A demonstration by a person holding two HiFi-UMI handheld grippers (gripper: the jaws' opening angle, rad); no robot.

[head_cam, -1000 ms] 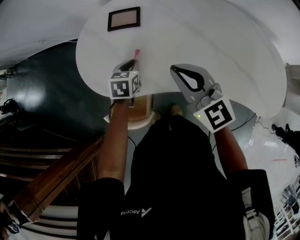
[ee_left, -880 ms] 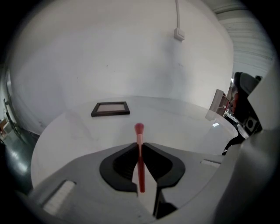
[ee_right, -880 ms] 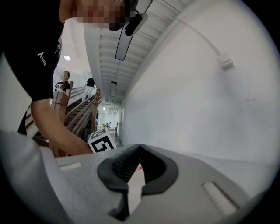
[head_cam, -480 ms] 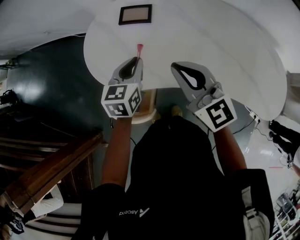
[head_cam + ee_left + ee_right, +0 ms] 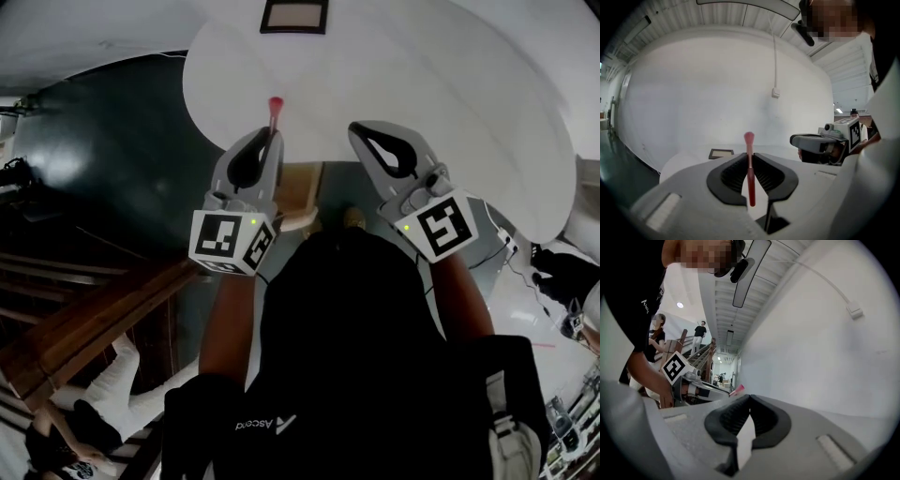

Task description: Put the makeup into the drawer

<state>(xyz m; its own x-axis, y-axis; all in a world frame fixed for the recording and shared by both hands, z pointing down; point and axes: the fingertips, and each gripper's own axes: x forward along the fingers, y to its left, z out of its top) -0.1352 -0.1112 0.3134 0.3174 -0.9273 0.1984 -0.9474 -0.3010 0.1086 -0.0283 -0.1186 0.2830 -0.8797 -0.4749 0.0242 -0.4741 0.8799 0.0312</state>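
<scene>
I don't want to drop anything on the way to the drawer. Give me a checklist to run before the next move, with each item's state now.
1. Makeup brush clamped by its handle between the left gripper's jaws: ok.
2. Brush held off the white table, bristles pointing away from the person: ok.
3. Right gripper shut, nothing between its jaws, free for the drawer: ok.
4. The two grippers apart, not touching: ok.
5. Drawer found and open: cannot tell; no view shows it.
6. Table cleared: not ok; a dark-framed flat case lies near its far edge.
</scene>
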